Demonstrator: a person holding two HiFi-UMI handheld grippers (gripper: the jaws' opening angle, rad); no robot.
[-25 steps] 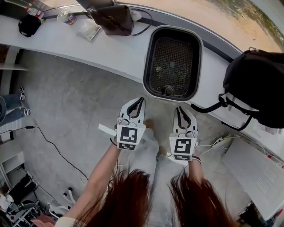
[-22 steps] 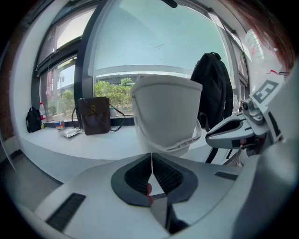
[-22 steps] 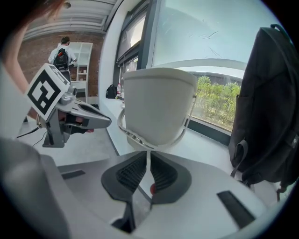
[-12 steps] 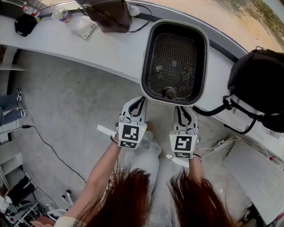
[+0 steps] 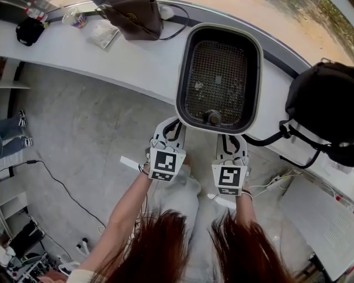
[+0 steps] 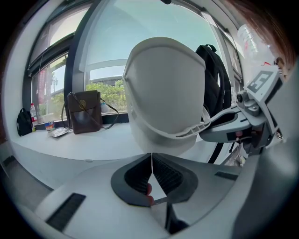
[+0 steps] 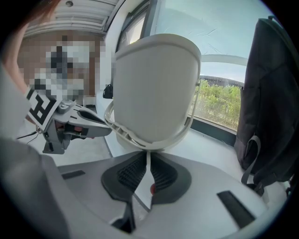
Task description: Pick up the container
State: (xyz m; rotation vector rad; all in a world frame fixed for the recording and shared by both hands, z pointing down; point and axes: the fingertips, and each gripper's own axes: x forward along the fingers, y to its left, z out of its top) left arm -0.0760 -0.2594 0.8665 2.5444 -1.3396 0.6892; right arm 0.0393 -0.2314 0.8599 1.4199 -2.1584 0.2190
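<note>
A white container [image 5: 219, 69] with a dark mesh floor is held up over the counter, its near rim toward me. My left gripper [image 5: 173, 126] is shut on the rim's near left part, and my right gripper [image 5: 233, 138] is shut on its near right part. In the left gripper view the container [image 6: 166, 88] bulges above the left gripper [image 6: 151, 158], whose pads pinch the thin rim edge. From the right gripper view, the container [image 7: 154, 84] stands over the right gripper [image 7: 148, 161], likewise pinched on the rim.
The long white counter [image 5: 110, 55] runs under the window. On it sit a brown handbag [image 5: 135, 16], a black cap [image 5: 29, 30], a small packet [image 5: 102, 33] and a black backpack [image 5: 323, 110]. Cables [image 5: 61, 177] trail across the grey floor.
The container has come up toward me and looks larger. Both grippers have risen with it, staying shut on its near rim.
</note>
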